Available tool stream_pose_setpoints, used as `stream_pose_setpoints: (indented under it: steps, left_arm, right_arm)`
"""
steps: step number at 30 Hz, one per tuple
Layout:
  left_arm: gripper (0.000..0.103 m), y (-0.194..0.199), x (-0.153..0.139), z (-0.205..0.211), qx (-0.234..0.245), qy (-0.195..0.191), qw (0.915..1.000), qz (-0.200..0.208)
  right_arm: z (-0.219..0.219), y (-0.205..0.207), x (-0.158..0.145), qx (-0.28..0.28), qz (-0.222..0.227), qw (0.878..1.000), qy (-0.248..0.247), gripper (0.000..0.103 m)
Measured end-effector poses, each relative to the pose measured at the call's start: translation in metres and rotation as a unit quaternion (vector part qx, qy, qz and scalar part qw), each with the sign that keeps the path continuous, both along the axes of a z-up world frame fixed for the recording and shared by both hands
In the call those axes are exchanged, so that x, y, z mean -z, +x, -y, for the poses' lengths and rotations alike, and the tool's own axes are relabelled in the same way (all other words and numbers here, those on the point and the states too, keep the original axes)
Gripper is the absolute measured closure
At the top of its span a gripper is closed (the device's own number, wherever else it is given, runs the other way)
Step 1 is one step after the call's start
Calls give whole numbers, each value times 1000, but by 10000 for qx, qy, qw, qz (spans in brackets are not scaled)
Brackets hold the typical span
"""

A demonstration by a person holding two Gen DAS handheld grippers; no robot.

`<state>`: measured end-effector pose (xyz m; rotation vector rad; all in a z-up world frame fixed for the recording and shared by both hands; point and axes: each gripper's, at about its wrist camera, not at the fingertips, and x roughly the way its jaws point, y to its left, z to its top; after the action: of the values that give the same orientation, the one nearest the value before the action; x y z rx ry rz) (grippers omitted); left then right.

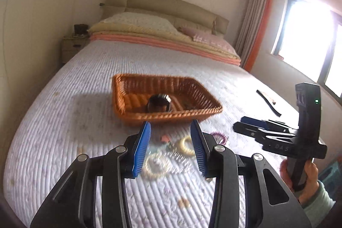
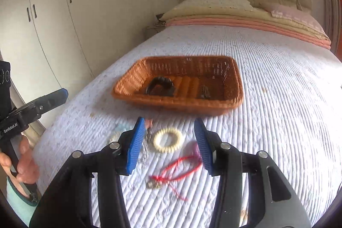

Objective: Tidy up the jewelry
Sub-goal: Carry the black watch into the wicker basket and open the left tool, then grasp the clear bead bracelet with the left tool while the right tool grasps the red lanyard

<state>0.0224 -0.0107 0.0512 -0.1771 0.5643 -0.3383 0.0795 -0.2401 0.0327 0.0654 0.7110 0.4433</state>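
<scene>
An orange wicker basket point(image 1: 128, 87) point(image 2: 233, 82) sits on the bed and holds a dark watch point(image 1: 158, 103) point(image 2: 160, 87) and a small dark piece point(image 2: 204, 92). Loose jewelry lies on the quilt in front of it: a cream bead bracelet point(image 2: 167, 140) point(image 1: 184, 144), a red cord bracelet with a metal charm point(image 2: 177, 170), a purple ring-shaped piece point(image 1: 220, 136), and a pale bead bracelet point(image 1: 155, 165). My left gripper point(image 1: 170, 131) is open and empty above the pile. My right gripper point(image 2: 170, 127) is open and empty above the cream bracelet.
The white quilted bed point(image 1: 74, 82) stretches to folded blankets and pillows point(image 1: 149, 25) at the headboard. A black strap point(image 1: 268, 103) lies on the right of the quilt. A nightstand point(image 1: 72, 44) and wardrobes point(image 2: 64, 14) stand to the left, a window point(image 1: 310, 35) to the right.
</scene>
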Motion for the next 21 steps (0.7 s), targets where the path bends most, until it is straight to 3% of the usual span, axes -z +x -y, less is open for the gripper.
stream_pose_setpoints:
  steps: [9,13,17,21]
  left_arm:
    - [67,28,75,-15,-163,-160,9930,-1163]
    - [68,43,95,-24,-150,-352,9880,-1495]
    - [70,49,107,-20,-149,-208,9851,-1700]
    - [74,55,111,-4,-284,274,9838,-1746]
  right_arm:
    - [33,9,72,415,-1216,9902,547,66]
    - [35,16,90,518,-1525,9834,835,66]
    - [18,22,92,708,-1401,9864,482,66]
    - [-5,25,93,907,-1187,9886,-212,66]
